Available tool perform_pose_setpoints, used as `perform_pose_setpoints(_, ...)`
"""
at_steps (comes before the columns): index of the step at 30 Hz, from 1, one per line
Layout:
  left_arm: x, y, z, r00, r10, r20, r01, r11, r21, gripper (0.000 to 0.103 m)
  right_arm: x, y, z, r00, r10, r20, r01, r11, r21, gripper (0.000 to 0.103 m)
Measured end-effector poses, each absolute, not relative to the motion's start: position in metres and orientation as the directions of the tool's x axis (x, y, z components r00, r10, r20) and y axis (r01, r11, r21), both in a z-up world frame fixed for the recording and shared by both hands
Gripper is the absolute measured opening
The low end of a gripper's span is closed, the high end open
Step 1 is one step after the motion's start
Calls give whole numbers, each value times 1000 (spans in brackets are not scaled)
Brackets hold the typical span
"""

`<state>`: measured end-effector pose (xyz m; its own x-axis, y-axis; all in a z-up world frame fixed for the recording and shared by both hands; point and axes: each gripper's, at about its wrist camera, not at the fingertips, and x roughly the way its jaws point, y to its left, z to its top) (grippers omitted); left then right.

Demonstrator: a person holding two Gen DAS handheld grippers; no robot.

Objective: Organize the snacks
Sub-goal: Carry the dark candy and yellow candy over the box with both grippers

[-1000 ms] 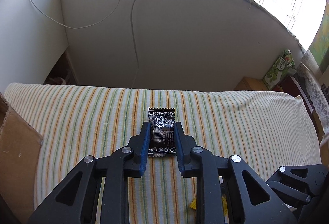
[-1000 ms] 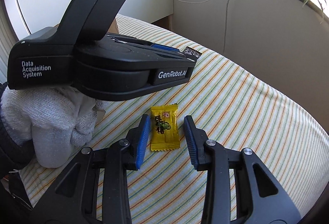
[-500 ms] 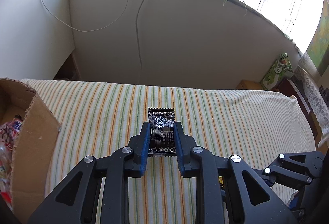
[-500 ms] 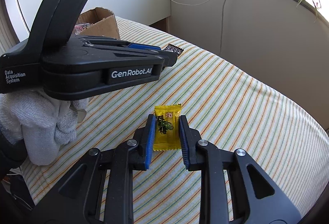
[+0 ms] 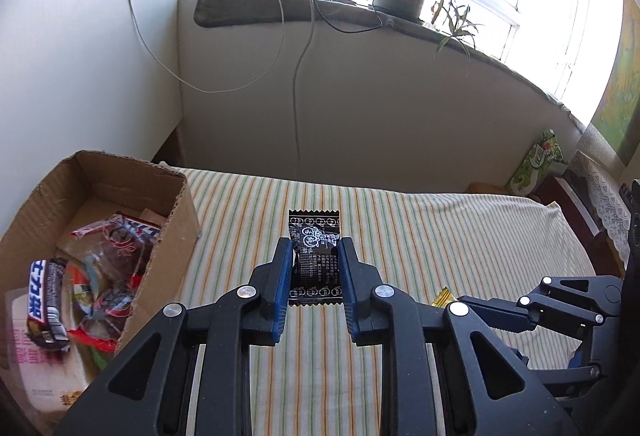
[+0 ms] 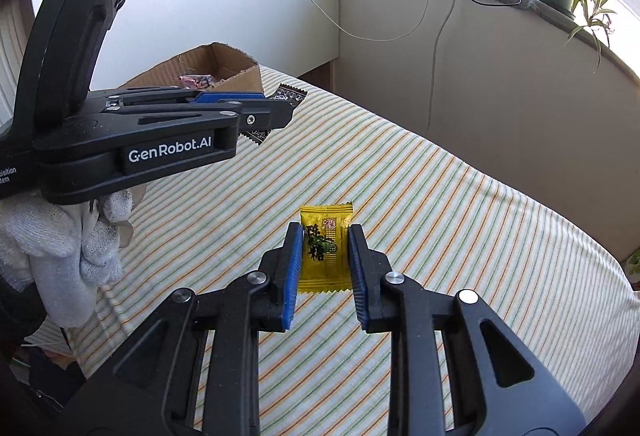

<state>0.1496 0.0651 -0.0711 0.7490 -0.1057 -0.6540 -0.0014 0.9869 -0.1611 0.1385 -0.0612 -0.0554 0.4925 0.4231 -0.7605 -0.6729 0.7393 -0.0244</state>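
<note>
While both tools are loaded, each has one small wrapped candy. Left tool is closed down on a black packet, pinched across its middle between the blue pads, crimped ends sticking out ahead of and behind the tips; packet looks lifted off the striped cloth. Right tool is clamped on a yellow packet the same way, sides squeezed, far crimped end ahead of the tips. Cardboard box sits left of the left tool, already holding several wrapped snacks; likely the drop spot.

Handling judgement: both packets are very light, with thin, crinkly, slick film. Film gives under the pads, so grip should sit on the firm candy body, not the flat crimped ends, which would fold or slip. Not fragile; moderate squeeze is enough.

Gloved hand carries the left tool.
</note>
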Motion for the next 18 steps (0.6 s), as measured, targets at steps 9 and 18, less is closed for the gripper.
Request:
perform_pose_setpoints(9, 104, 94, -42, 797, -75, -599, -24, 988, -155, 21, 117, -33, -34, 509, 457, -729, -699, 714, -40, 23)
perform_pose_setpoints(18, 70, 138, -30, 818, -13, -574, -88, 985, -147, 21, 106, 7, -22, 498, 503, -707, -736, 676, -38, 23)
